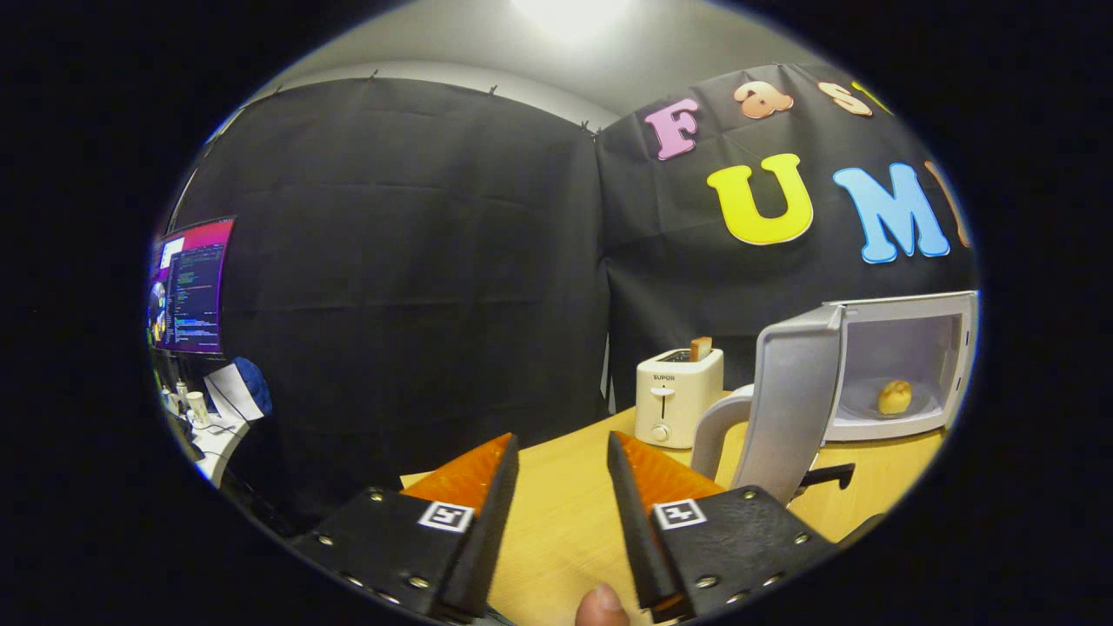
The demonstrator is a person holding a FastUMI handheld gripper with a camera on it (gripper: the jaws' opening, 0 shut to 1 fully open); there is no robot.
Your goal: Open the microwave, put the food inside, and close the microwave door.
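Two fingers: gripper (563, 452) stood wide, empty, lower centre.
Door (787, 404): swung open, right of frame.
Food (894, 396): sat inside microwave (904, 304); closing apparently remained.

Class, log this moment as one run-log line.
gripper: open, empty, over table | microwave door: open | food: inside microwave | left: close door

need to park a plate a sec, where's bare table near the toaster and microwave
Bare wood lies between and just ahead of the open gripper fingers, running up to the toaster. It is crowded beyond the fingers: the swung-open microwave door stands beside the toaster, and the microwave already holds the food.
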